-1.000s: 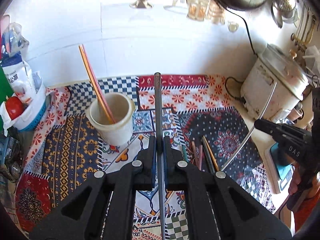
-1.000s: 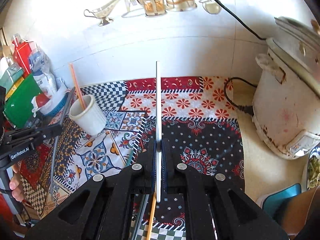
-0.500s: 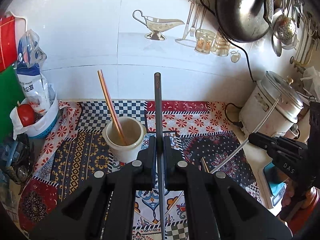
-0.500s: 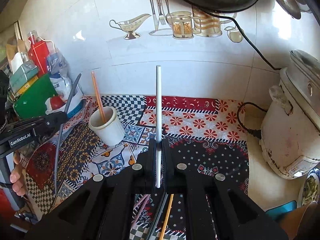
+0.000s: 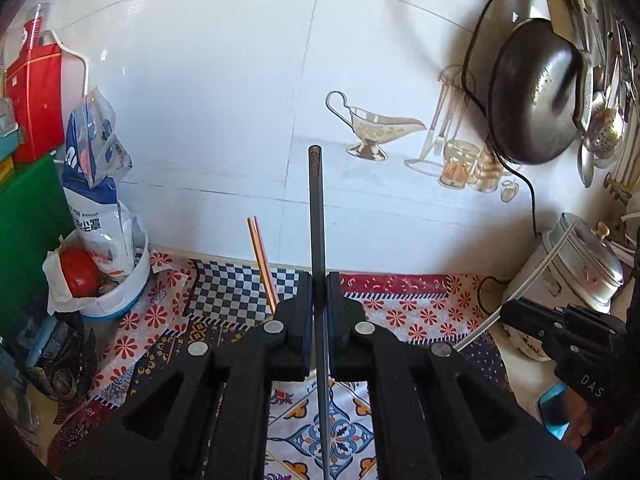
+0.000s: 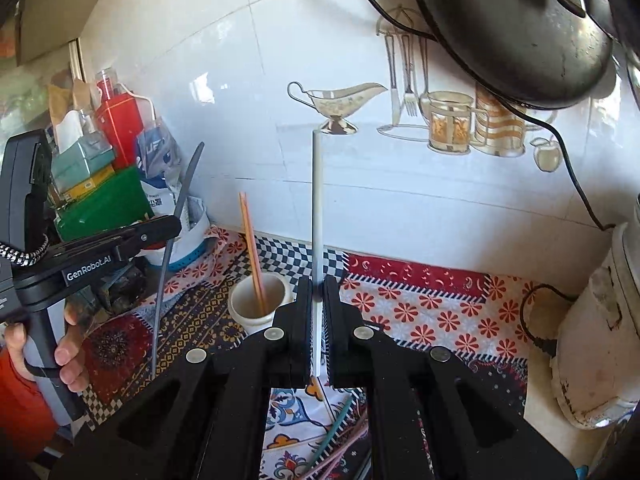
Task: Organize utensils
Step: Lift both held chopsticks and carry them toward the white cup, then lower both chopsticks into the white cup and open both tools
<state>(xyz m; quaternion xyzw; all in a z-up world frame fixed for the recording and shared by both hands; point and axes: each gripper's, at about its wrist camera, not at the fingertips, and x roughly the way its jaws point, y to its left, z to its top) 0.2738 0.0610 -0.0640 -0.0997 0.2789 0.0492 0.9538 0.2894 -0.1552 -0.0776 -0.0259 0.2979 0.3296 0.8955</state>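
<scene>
Grey chopstick (image 5: 317, 216) clamped in the left tool (image 5: 319, 292) and white chopstick (image 6: 318, 200) in the right tool (image 6: 318, 300) could collide over the narrow cup (image 6: 256, 312), tipping it.

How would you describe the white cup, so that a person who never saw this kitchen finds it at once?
Look at the patterned cloth under the white tiled wall. Near its left side, just left of the right gripper, stands the white cup. It alone holds upright orange chopsticks.
</scene>
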